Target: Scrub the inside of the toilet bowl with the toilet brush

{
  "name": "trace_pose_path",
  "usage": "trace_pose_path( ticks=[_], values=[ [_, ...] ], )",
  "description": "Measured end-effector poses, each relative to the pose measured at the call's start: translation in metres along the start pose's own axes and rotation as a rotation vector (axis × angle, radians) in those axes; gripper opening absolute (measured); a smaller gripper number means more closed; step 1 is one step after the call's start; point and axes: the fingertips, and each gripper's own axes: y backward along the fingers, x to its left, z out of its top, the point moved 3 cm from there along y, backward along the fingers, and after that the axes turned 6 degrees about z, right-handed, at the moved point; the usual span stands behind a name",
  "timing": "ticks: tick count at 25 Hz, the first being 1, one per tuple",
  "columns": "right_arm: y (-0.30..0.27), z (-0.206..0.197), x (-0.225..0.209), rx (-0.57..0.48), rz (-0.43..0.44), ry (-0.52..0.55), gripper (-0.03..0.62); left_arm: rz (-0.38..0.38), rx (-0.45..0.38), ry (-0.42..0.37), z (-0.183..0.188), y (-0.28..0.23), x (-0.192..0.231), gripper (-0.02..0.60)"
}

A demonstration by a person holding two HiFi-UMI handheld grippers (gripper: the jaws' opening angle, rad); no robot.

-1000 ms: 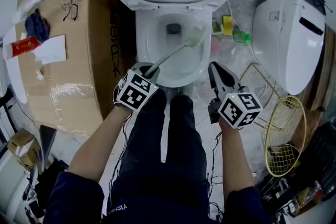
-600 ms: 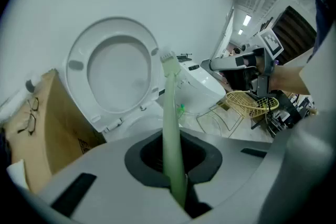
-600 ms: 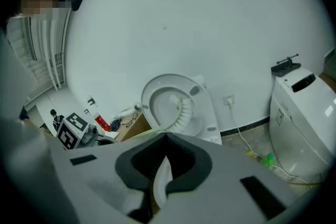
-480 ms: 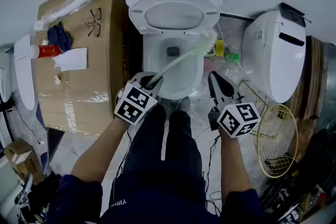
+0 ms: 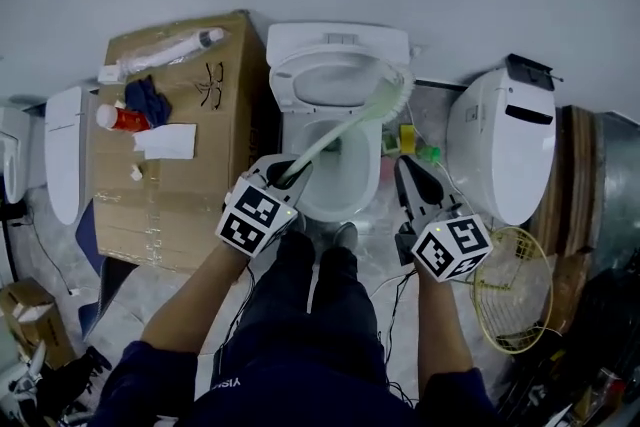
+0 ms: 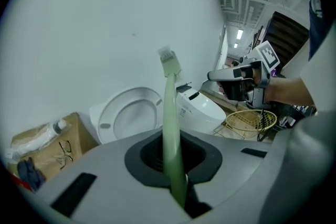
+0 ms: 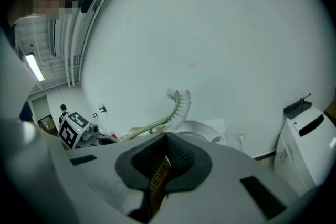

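Clamping the pale-green toilet brush (image 5: 345,127) by its handle, the left gripper (image 5: 290,171) tilts it toward 1 o'clock, bristles high above the toilet bowl (image 5: 368,177) beside the upright seat (image 5: 287,80). At 3 o'clock, the right gripper (image 5: 408,167) hangs with jaws pressed together.

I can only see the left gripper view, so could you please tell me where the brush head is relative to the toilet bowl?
Observer: The head view shows the toilet brush, held in the left claw, with its head above the bowl, not inside it, by the right edge of the raised lid.
Operator: Thank you. Is anything on the floor to the bowl's right?
Observer: Yes, a yellow item and a green item lie between it and the second toilet.
Operator: And the right claw?
Observer: The right claw is shut, per its own view.
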Motion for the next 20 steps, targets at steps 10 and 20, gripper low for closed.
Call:
trace_pose_path(
  ticks=[10,20],
  values=[
    [0.011,0.078,0.046,-0.105,0.053,0.106,0.005,0.043,-0.164,-0.039,0.074,0.064,0.009,0.035],
    [0.035,0.116,0.080,-0.150,0.064,0.172,0.005,0.056,-0.259,-0.066,0.109,0.108,-0.001,0.035]
  ],
)
